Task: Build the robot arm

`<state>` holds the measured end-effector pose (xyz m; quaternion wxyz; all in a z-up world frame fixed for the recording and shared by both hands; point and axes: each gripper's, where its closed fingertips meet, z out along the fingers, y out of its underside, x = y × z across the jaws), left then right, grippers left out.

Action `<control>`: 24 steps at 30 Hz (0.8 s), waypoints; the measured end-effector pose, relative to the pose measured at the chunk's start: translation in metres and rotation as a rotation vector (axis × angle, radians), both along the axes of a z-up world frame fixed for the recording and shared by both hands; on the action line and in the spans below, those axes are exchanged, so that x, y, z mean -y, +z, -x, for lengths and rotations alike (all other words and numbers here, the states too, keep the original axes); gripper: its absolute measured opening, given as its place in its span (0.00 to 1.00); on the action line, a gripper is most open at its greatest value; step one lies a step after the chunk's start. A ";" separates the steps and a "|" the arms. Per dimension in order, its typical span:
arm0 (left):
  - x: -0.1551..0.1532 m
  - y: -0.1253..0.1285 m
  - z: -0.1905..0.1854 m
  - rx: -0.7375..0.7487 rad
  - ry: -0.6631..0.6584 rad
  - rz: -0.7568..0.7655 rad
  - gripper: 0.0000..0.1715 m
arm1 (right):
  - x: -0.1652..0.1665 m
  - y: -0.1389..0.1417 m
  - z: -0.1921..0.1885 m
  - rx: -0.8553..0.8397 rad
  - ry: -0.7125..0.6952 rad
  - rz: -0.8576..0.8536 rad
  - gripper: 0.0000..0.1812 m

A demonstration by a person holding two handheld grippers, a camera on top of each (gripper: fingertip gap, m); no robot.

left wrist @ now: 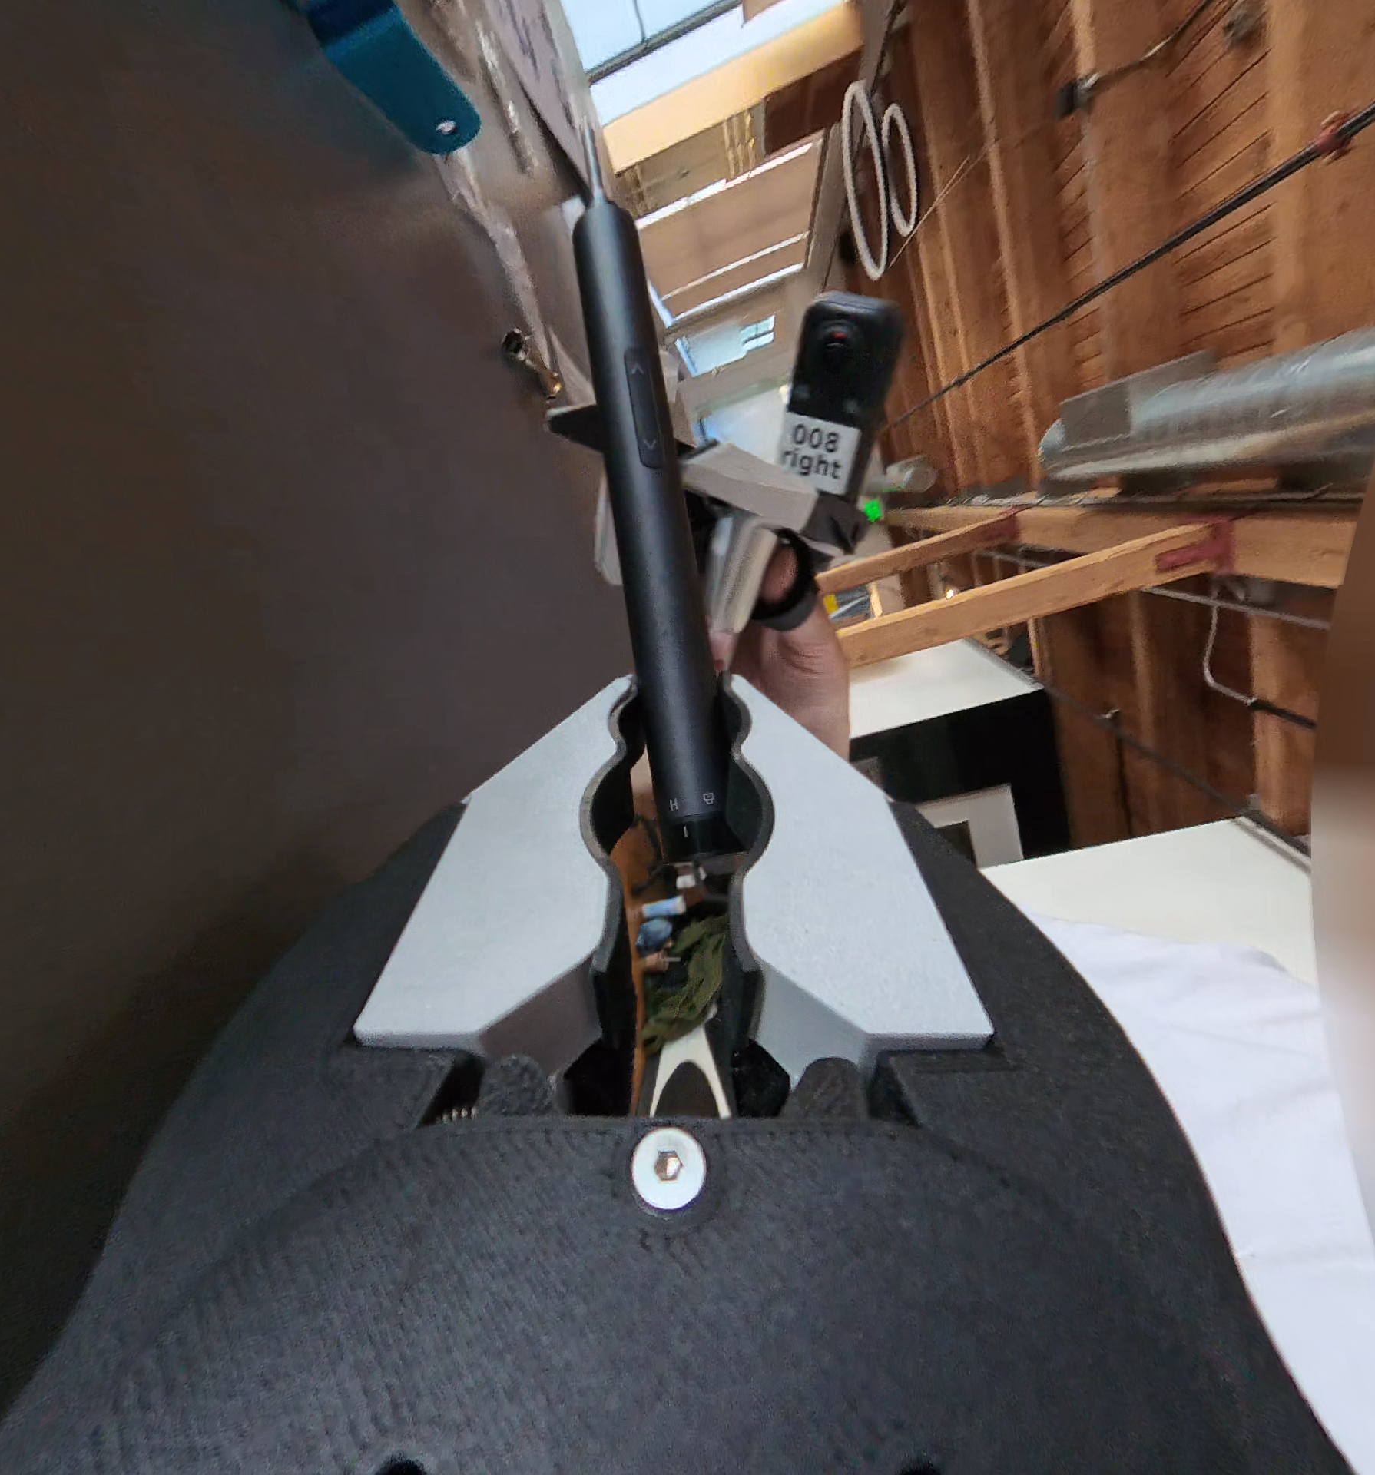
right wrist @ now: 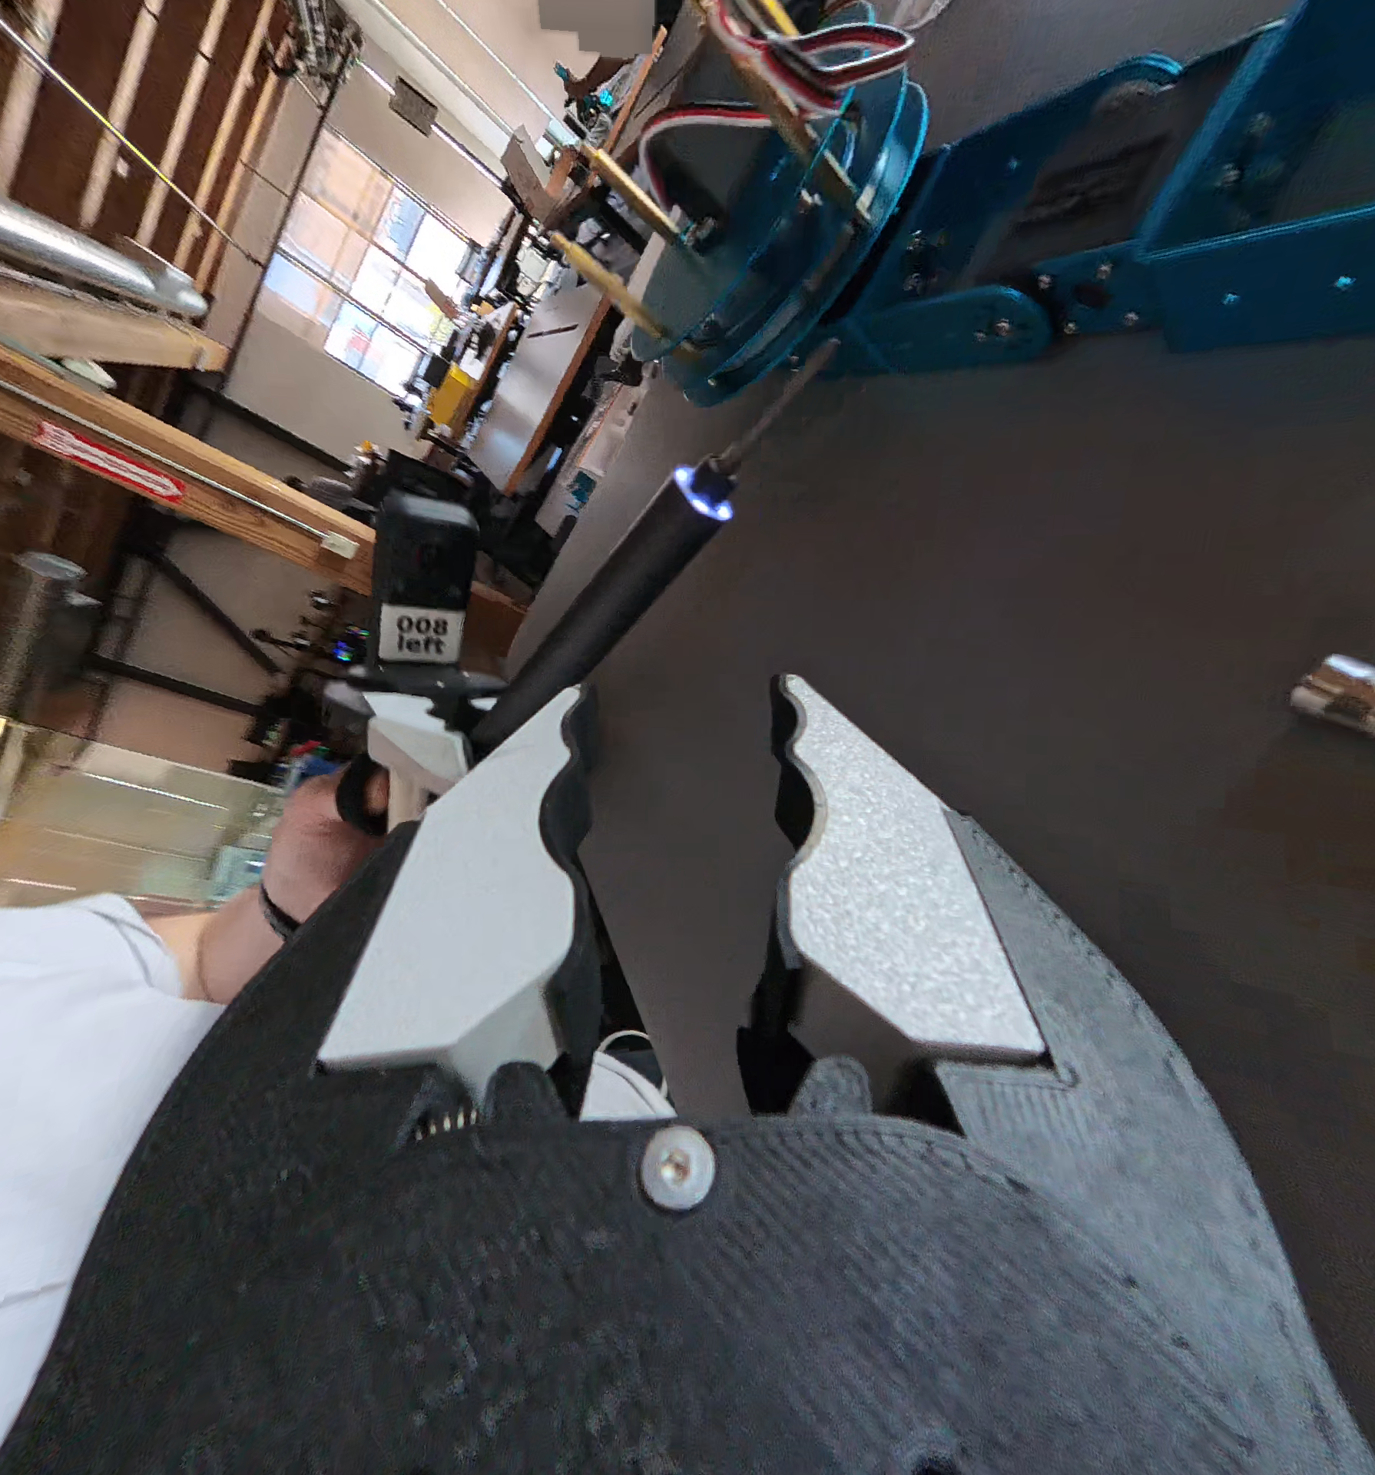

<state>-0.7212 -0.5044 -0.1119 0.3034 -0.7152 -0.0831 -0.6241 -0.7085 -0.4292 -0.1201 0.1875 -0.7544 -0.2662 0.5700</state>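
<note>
My left gripper (left wrist: 678,694) is shut on a slim black electric screwdriver (left wrist: 638,447), gripping it near its butt end. The bit points away, past a blue part (left wrist: 397,72) at the top left. In the right wrist view the same screwdriver (right wrist: 604,599) has a lit ring at its nose, and its thin bit reaches the base of a blue robot arm (right wrist: 828,263) with brass standoffs and coloured wires. My right gripper (right wrist: 680,694) is open and empty above the dark mat (right wrist: 1067,559), just right of the screwdriver. The right gripper also shows in the left wrist view (left wrist: 748,511), behind the screwdriver.
A shiny metal cylinder (right wrist: 1363,706) lies on the mat at the right. The blue arm's links (right wrist: 1267,263) stretch along the top right. A white table (left wrist: 1147,886) and wooden beams (left wrist: 1011,575) are beyond. A person's hand (right wrist: 309,846) holds the left gripper. My hands' fingertips stand some 8 cm from each other.
</note>
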 end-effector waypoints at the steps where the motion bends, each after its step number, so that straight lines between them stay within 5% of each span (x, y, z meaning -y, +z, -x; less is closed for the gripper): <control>1: -0.002 0.001 -0.002 0.009 0.020 -0.013 0.10 | -0.001 0.005 0.003 -0.046 0.012 0.031 0.25; 8: -0.002 0.031 -0.019 0.235 0.119 -0.083 0.10 | -0.002 0.047 0.011 -0.314 0.098 0.162 0.27; 18: -0.009 -0.021 -0.035 -0.756 0.390 -0.124 0.10 | 0.010 0.006 0.010 -0.068 0.157 0.330 0.18; 24: -0.009 -0.043 -0.035 -0.920 0.473 -0.046 0.10 | 0.007 -0.012 0.008 0.002 0.163 0.327 0.10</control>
